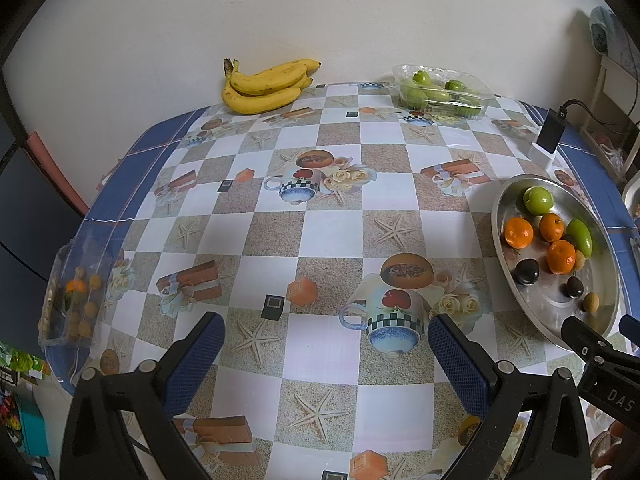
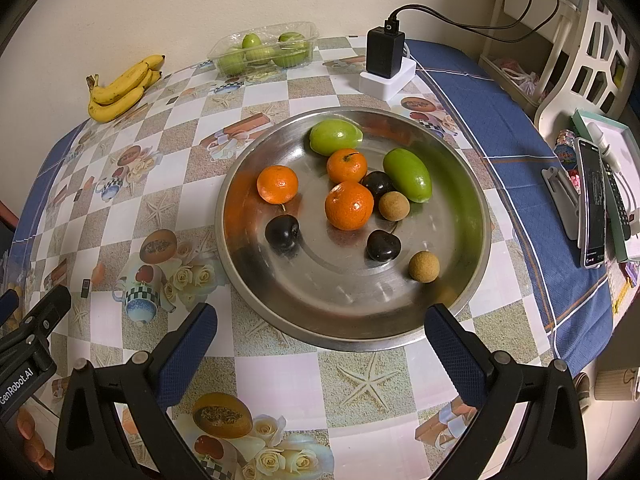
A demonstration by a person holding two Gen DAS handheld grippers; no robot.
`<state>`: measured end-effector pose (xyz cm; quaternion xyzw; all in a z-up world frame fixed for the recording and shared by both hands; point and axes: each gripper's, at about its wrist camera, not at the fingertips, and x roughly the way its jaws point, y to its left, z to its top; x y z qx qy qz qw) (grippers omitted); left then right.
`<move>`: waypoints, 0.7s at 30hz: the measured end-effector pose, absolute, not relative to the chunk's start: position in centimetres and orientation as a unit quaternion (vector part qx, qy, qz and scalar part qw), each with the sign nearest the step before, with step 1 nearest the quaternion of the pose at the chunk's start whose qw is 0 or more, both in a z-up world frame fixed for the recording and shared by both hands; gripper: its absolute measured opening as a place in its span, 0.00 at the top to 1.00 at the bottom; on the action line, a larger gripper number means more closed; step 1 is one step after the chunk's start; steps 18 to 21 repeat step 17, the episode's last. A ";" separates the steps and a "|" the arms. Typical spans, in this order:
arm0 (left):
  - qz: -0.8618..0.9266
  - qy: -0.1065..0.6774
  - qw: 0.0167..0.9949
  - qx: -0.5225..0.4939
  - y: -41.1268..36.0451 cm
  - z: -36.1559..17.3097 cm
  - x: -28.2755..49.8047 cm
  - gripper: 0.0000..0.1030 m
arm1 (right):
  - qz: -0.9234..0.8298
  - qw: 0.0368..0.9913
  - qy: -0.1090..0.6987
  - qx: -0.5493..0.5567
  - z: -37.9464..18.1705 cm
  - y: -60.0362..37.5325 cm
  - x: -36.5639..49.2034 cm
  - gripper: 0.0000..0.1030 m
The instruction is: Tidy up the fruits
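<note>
**Fruit spread across a patterned table, both grippers empty**

Here, a table point(image 1: 312, 216) w/ a glossy cloth: beige-and-white checks printed w/ teapots, starfish, gift boxes, blue border round the edge. Plain cream wall behind.

A bunch of bananas point(image 1: 266, 86) lies at the far edge against the wall. To its right, a clear plastic tub point(image 1: 442, 92) holds green fruit. Another clear tub point(image 1: 76, 296) sits at the left edge w/ small brown and orange fruit inside.

On the right, a metal tray point(image 2: 304, 312) carries three oranges point(image 2: 349, 205), two green fruits, three dark plums, two small brown round fruits. Beyond it a black charger point(image 2: 385, 53) stands on a white block, cable trailing off to a white shelf unit. Phone point(image 2: 593, 204) and oddments lie at the far right.

Left gripper point(image 1: 326, 350) is spread wide, nothing between the fingers, over bare cloth. Right gripper point(image 2: 320, 340) likewise spread & empty, at the tray's near rim.
</note>
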<state>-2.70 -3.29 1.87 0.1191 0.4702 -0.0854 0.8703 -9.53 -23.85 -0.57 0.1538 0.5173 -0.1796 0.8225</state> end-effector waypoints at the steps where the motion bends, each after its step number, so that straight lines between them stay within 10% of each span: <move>1: -0.086 0.470 0.870 0.119 -3.3 1.8 -2.7 0.00 | -0.180 0.822 0.517 0.154 -0.6 -23.9 -9.5 0.00; 21: -0.099 0.464 0.871 0.126 -3.8 2.1 -2.9 0.00 | -0.178 0.822 0.519 0.151 -0.6 -23.8 -9.5 0.00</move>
